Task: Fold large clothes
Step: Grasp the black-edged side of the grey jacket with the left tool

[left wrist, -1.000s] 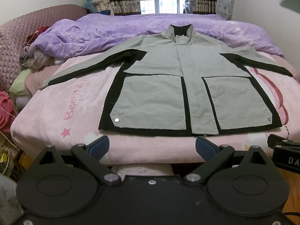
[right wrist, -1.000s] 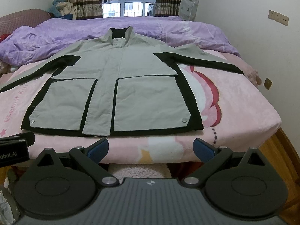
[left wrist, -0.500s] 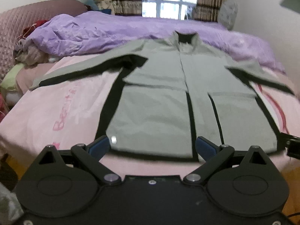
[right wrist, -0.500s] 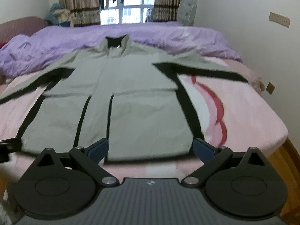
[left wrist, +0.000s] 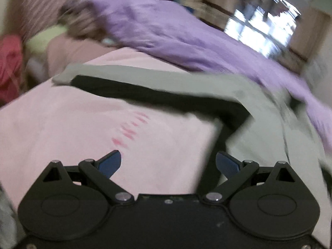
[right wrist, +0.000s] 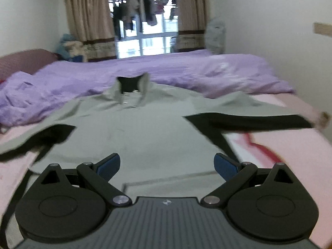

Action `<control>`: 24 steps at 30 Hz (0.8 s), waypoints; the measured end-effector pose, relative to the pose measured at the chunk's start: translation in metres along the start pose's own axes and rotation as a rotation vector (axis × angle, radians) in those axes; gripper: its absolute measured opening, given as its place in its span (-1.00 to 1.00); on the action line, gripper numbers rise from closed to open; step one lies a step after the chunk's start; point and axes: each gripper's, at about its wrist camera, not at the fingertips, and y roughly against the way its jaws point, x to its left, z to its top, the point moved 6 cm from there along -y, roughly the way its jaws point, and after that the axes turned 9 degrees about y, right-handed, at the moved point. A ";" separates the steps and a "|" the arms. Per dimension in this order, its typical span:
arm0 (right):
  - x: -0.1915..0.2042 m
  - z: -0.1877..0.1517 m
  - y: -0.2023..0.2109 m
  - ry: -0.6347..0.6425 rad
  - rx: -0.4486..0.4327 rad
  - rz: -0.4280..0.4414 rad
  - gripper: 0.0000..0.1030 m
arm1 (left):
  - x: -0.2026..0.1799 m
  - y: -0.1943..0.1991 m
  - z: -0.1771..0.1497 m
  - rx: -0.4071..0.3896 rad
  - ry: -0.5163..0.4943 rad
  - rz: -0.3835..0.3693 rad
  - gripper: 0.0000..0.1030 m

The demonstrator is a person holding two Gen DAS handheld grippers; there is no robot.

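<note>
Jacket (right wrist: 145, 128), grey with black trim, lies flat on the pink bed sheet (left wrist: 83, 124), purple duvet (right wrist: 186, 70) bunched just behind its collar. Left claw (left wrist: 168, 162) and right claw (right wrist: 167, 165) both gape wide, empty. Sheet lettering too blurred to read.

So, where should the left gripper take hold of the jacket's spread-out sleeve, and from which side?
Probably at the cuff end of the sleeve. It lies flat and straight across the pink sheet, so its free tip lifts easily. The open left gripper could come from the bed's near edge, pinching the fabric's edge.
</note>
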 end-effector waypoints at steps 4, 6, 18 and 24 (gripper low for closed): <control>0.012 0.006 -0.046 -0.008 0.047 0.032 1.00 | 0.052 -0.048 0.053 -0.071 0.167 0.079 0.88; 0.015 0.012 -0.065 0.003 0.063 0.004 1.00 | 0.071 -0.067 0.077 -0.104 0.222 0.099 0.86; 0.050 0.011 -0.126 0.080 0.133 0.027 1.00 | 0.134 -0.119 0.128 -0.183 0.541 0.093 0.83; 0.057 0.007 -0.138 0.059 0.166 0.044 1.00 | 0.140 -0.136 0.147 -0.218 0.562 0.099 0.73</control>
